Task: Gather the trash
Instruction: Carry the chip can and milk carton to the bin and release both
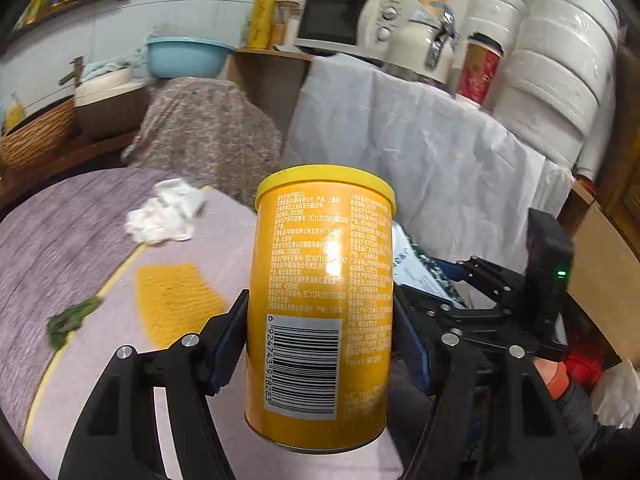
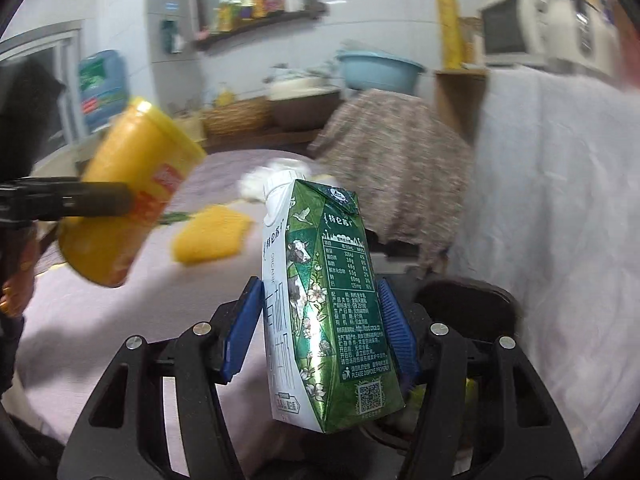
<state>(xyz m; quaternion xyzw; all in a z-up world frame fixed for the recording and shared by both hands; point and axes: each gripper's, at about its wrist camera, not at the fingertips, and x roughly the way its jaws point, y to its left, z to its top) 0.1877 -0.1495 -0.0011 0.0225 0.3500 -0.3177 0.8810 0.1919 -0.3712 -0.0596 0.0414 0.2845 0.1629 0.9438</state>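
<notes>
Yellow can point(image 1: 320, 304), left wrist view: columns of small printed Chinese text run down its side, too fine to read in full; legible strings include "201600", "SC11231031700309", "102605" and "430043". Lower on the same side, a white panel carries a barcode with the digits "6 924743 918283" printed beside the bars.

Green milk carton point(image 2: 332, 312), right wrist view: the white side panel bears the word "ORGANIC" and large Chinese characters. The green panel holds a nutrition table, a block of small Chinese text, the line "PLEASE DISPOSE PROPERLY" and a QR code near the bottom edge.
</notes>
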